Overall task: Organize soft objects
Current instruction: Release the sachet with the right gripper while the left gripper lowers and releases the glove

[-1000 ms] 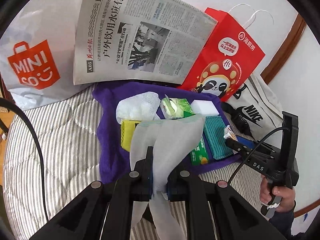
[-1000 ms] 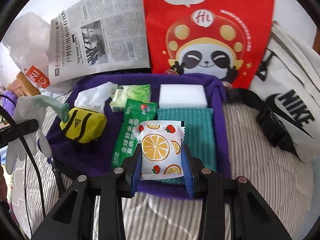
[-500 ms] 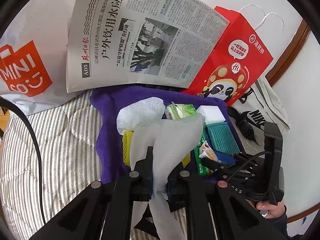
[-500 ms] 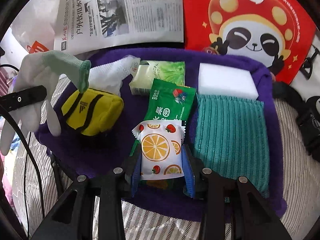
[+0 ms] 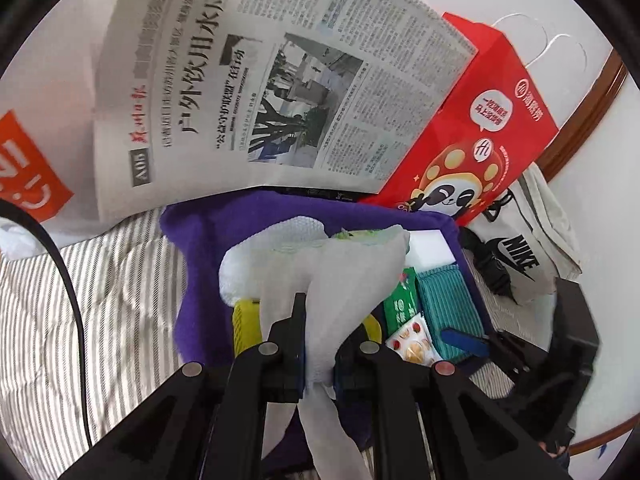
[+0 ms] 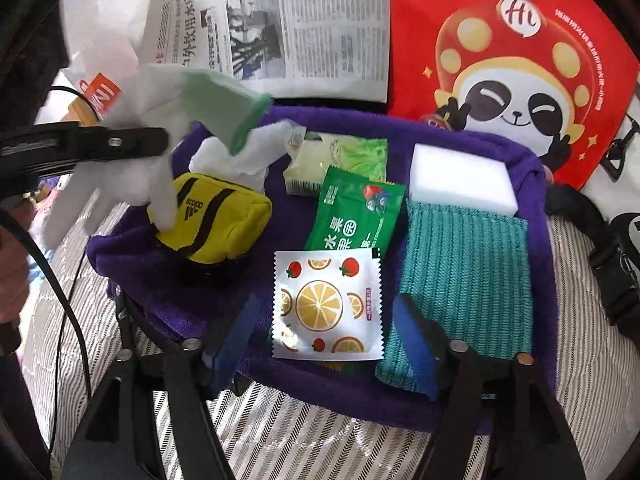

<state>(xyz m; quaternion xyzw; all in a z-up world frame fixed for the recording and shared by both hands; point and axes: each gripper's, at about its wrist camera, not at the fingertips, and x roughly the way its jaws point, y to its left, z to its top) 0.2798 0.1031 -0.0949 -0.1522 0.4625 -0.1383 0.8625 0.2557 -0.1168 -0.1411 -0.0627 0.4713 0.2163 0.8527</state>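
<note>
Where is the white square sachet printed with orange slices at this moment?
In the right wrist view, the white square sachet lies on the purple cloth between the open right gripper fingers, overlapping the green packet, left of the teal cloth.

"adidas" on the yellow pouch (image 6: 216,220); "NIKE" on the white bag (image 5: 520,256).

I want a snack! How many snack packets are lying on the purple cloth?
2: a white packet printed with orange slices near the front, between the right gripper's open fingers, and a green fruit packet behind it. Others may be hidden.
</note>
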